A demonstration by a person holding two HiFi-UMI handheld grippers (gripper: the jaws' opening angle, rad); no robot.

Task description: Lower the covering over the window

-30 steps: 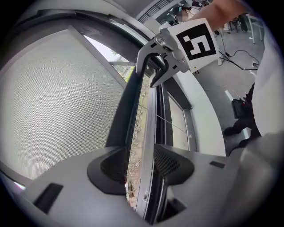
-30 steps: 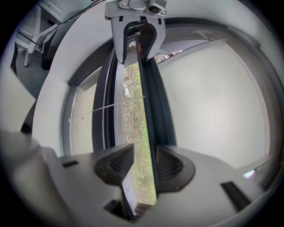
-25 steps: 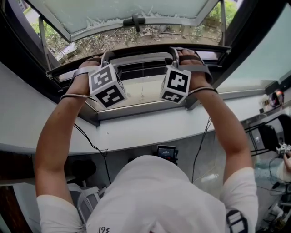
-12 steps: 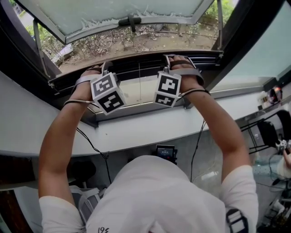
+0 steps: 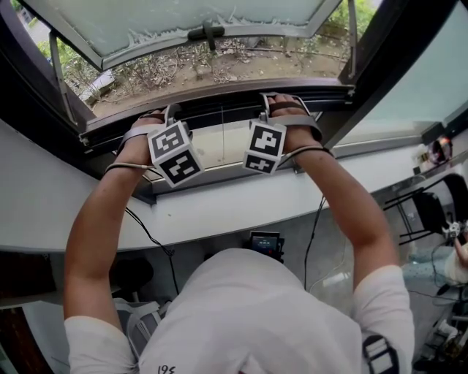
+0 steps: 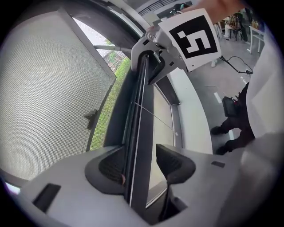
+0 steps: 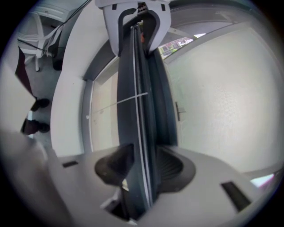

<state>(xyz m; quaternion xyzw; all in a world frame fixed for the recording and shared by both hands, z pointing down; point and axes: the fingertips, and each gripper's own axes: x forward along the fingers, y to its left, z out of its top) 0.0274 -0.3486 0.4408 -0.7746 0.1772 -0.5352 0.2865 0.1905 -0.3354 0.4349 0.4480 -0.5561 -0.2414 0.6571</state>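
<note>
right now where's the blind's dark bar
Head view, upper middle: the dark bar spans the window above the white ledge, between the jaws of the left gripper, which have just been opening, and the right gripper.

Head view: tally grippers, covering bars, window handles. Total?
Dark metal bar of the window covering: 1
Grey hand-held grippers: 2 (left gripper, fingers just been opening round the bar; right gripper)
Dark handle on the open window pane: 1
Total: 4

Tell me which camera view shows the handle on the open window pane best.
The head view: the handle stands dark and whole against the pale pane, near its lower edge. The left gripper view shows it only as a small dark silhouette at the pane's edge; the right gripper view shows it small and faint.
</note>
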